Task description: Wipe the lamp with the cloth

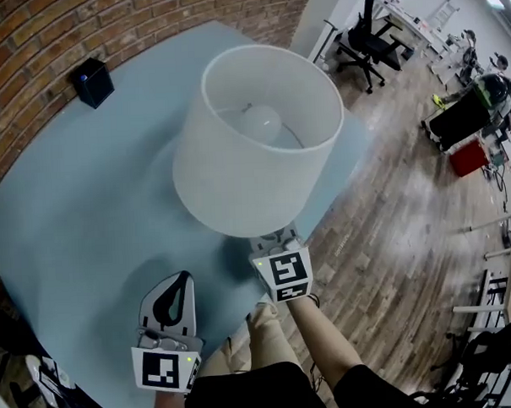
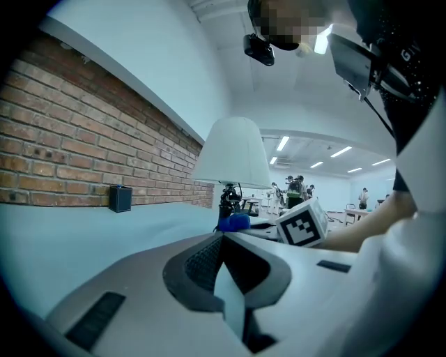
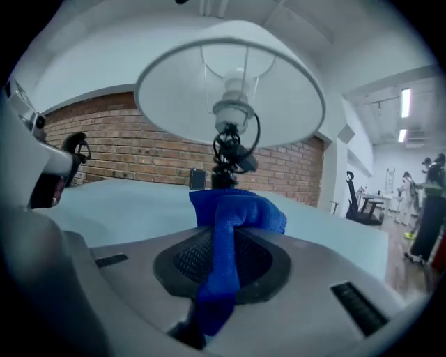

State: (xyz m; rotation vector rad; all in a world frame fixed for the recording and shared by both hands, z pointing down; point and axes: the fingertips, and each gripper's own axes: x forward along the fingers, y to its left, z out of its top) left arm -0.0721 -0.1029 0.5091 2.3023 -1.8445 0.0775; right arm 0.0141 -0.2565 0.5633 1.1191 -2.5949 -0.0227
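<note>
Right tongs (image 3: 224, 230) pinched the blue cloth (image 3: 237, 209) under the lampshade (image 1: 253, 140), just short of the lamp stem (image 3: 224, 167) on the table (image 1: 78, 198); left tongs (image 2: 221, 240) sat pressed together, empty, nearer me. I judged a careless lift could knock the shade's rim and tip the lamp (image 2: 233, 164). Only the right gripper view showed the stem and its looped cord (image 3: 237, 143), which the shade hid from the head view.

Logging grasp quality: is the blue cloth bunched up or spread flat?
Bunched: the blue woven cloth is a narrow strip pinched by the right gripper, wadded beyond its jaws.
</note>
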